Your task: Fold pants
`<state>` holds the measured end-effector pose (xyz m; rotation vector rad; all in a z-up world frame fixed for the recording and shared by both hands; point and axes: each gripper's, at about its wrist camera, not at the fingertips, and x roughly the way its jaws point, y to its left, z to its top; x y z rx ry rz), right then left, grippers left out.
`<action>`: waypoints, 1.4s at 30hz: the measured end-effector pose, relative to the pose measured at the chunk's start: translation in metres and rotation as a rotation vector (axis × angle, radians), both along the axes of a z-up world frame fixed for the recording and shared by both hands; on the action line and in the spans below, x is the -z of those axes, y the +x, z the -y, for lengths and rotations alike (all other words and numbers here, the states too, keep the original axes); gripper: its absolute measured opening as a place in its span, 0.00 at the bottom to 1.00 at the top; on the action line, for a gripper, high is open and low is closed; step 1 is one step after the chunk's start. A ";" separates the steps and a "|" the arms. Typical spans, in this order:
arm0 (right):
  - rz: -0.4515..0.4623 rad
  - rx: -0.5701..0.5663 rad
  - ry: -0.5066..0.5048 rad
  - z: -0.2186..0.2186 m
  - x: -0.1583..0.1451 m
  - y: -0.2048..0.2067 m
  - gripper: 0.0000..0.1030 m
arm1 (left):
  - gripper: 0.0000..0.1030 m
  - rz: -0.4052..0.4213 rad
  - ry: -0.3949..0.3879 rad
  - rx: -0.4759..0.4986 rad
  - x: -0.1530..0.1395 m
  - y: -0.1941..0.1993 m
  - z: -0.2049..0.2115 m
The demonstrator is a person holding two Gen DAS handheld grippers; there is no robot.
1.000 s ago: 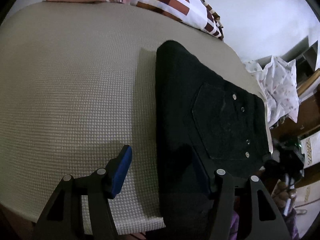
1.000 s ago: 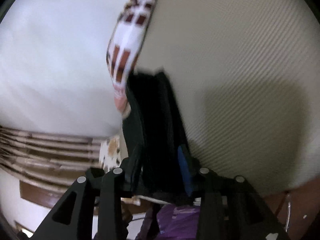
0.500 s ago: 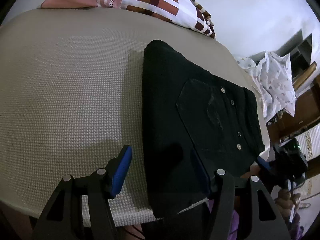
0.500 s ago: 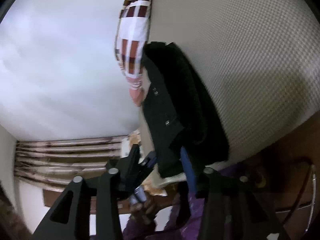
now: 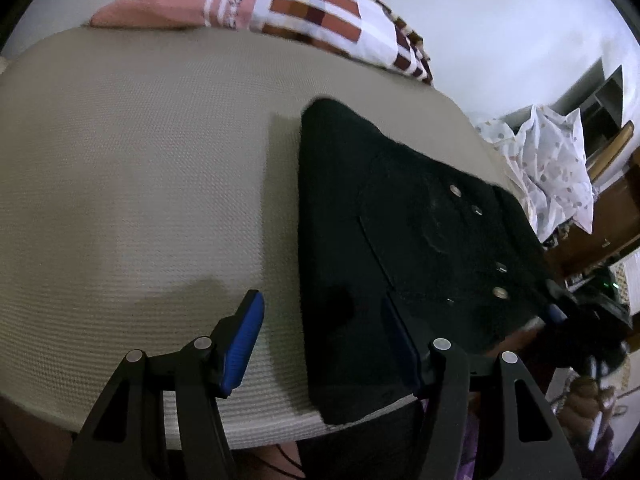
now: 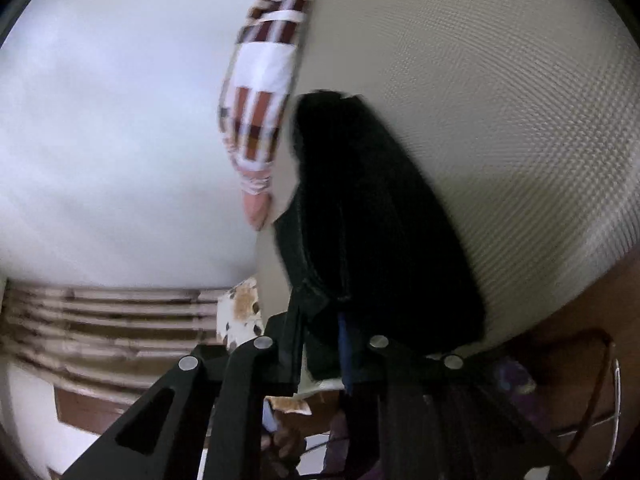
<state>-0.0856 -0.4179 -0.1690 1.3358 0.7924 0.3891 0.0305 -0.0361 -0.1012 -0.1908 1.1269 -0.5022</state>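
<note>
A: Where do the pants (image 5: 400,248) lie?

B: On the bed (image 5: 140,184), folded into a dark block. Its long axis runs from the near edge of the mattress toward the checked pillow (image 5: 320,12) at the head. The pocket with its metal studs faces up, on the side away from the open stretch of mattress.

A: And from the left gripper (image 5: 324,340)?

B: The near end of the pants sits right at it. One blue finger (image 5: 246,332) hangs over bare mattress just beside the pants' long edge; the other is over the cloth itself. So the left fingers straddle that edge, spread about halfway, pressing on nothing.

A: The right gripper (image 6: 320,344)?

B: It comes in at the pants' near corner on the studded side, where the block overhangs the edge of the bed. Its fingers are closing, nearly together, with a dark layer of the pants between them. It looks like a pinch on the edge of the fabric, though blur makes the contact hard to confirm.

A: Which hand is better placed for the coming move?

B: The right, most likely; it already has cloth. The left would only need to close on the edge beneath it to share the lift.
</note>
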 end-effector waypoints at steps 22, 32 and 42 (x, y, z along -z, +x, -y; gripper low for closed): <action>-0.110 -0.037 0.025 0.005 0.045 -0.007 0.12 | 0.60 -0.002 0.055 0.034 0.020 -0.010 -0.009; -0.110 -0.055 0.066 0.015 0.044 -0.011 0.23 | 0.60 0.019 0.060 0.144 0.019 -0.029 0.002; 0.007 -0.099 -0.379 0.038 -0.025 0.013 0.74 | 0.60 0.024 -0.029 0.087 -0.004 0.000 -0.008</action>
